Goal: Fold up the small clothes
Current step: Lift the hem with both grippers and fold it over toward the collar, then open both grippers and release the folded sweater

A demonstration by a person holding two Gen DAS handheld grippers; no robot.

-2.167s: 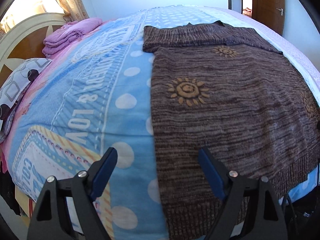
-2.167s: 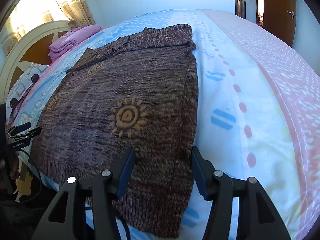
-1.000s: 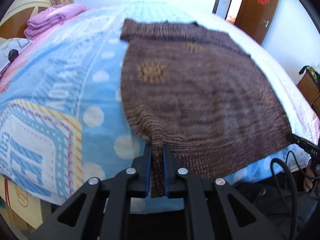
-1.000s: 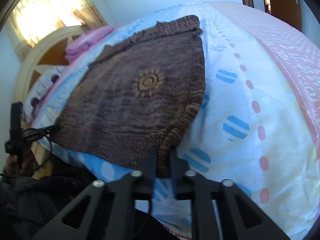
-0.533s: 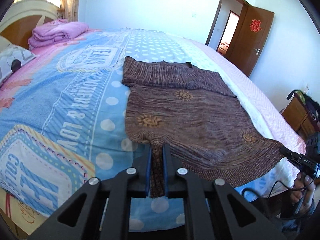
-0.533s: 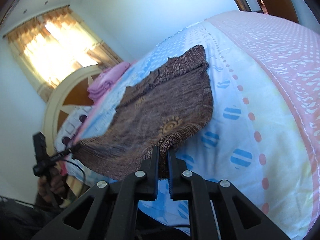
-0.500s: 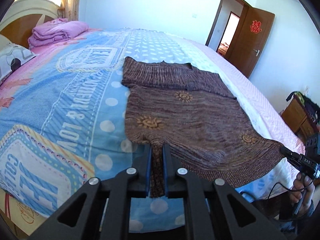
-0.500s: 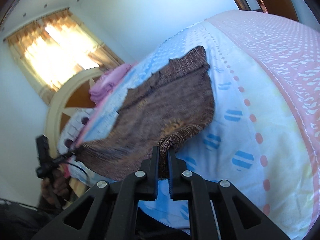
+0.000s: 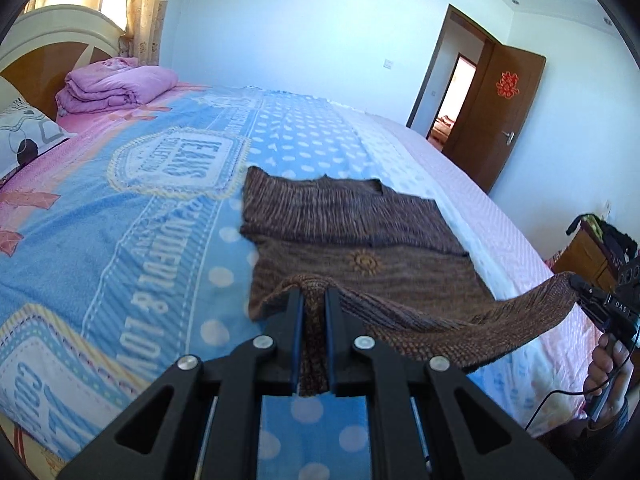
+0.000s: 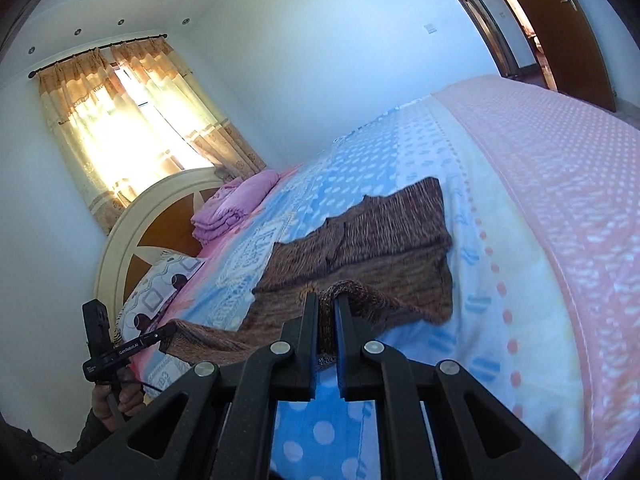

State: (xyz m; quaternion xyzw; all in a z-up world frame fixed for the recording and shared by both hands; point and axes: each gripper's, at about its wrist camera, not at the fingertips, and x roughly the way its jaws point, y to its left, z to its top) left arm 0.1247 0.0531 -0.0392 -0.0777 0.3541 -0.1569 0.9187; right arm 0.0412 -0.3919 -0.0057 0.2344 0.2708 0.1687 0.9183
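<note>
Left wrist view: the left hand-held gripper (image 9: 313, 300) is clamped on a hem corner of the sweater (image 9: 360, 236) – its body lies ahead toward frame center on the bed (image 9: 120, 220).

Right wrist view: the right hand-held gripper (image 10: 327, 308) pinches the other corner; the sweater (image 10: 380, 232) stretches away toward the neckline – the fold's likely direction.

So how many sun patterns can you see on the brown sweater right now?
1. A single orange sun shows mid-sweater in the left wrist view, just beyond the lifted hem. Others may be hidden under the raised fabric.
</note>
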